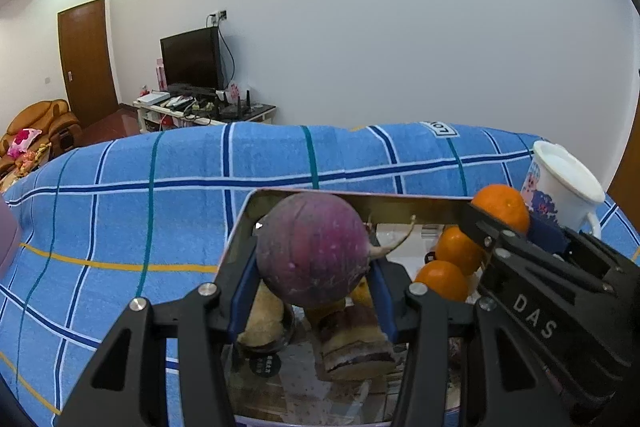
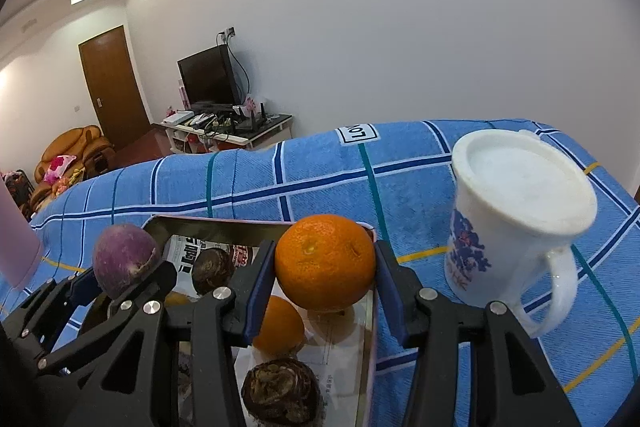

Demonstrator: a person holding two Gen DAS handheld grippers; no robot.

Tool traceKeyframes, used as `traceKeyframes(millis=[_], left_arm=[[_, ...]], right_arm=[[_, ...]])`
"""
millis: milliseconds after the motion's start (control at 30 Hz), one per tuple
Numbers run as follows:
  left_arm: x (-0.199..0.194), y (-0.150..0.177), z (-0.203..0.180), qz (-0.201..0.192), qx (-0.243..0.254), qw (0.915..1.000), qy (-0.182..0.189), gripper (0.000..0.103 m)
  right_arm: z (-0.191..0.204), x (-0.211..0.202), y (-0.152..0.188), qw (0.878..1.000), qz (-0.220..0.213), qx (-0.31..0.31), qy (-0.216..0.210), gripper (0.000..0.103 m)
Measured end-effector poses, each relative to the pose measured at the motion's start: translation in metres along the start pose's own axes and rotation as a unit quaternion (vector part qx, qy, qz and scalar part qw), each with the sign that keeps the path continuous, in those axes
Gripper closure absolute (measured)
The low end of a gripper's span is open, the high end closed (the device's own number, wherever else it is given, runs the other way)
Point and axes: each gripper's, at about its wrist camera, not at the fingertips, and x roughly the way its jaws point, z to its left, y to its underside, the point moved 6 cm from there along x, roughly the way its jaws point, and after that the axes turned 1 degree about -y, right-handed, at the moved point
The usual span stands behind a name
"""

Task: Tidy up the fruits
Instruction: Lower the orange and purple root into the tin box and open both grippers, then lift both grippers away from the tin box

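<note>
My left gripper (image 1: 314, 267) is shut on a round purple turnip (image 1: 314, 255) and holds it above a metal tray (image 1: 360, 197); the turnip also shows in the right wrist view (image 2: 124, 261). My right gripper (image 2: 324, 277) is shut on an orange (image 2: 325, 262) above the tray's right side (image 2: 370, 367). That orange shows in the left wrist view (image 1: 502, 207). In the tray lie two more oranges (image 1: 442, 279), cut bamboo shoots (image 1: 356, 343) and dark brown round pieces (image 2: 282, 391).
A white mug with a blue print (image 2: 516, 223) stands on the blue checked cloth (image 2: 300, 179) right of the tray. A pink object (image 2: 16, 247) is at the left edge. A TV stand (image 1: 200, 107) and a sofa are far behind.
</note>
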Motion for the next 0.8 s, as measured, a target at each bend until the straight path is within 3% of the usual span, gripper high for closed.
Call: traceKeyframes(millis=[200,400,567,633,700,800], left_arm=[[0.004,-0.001,-0.001,0.005,0.007,1.0,-0.001,0.051],[0.0,0.001,-0.006,0.002,0.025,0.9996,0.01,0.051],[0.003,0.004,-0.012,0.017,0.041,0.999,0.009,0.049],[-0.003,0.003,-0.013,0.005,0.044,0.999,0.001,0.033],[-0.008,0.001,-0.015,-0.007,0.042,0.9991,-0.002,0.017],[-0.017,0.001,-0.017,-0.025,0.045,0.9987,0.001,0.007]], right_arm=[[0.003,0.001,0.0,1.0,-0.002,-0.011,-0.006,0.052],[0.007,0.0,-0.004,0.998,-0.013,-0.008,-0.057,0.052],[0.02,0.005,0.0,0.993,0.005,-0.008,-0.119,0.052],[0.022,0.005,0.0,0.991,0.006,-0.004,-0.134,0.047],[0.022,0.003,0.0,0.991,0.002,-0.002,-0.135,0.035],[0.019,-0.005,-0.001,0.991,-0.018,0.006,-0.13,0.031]])
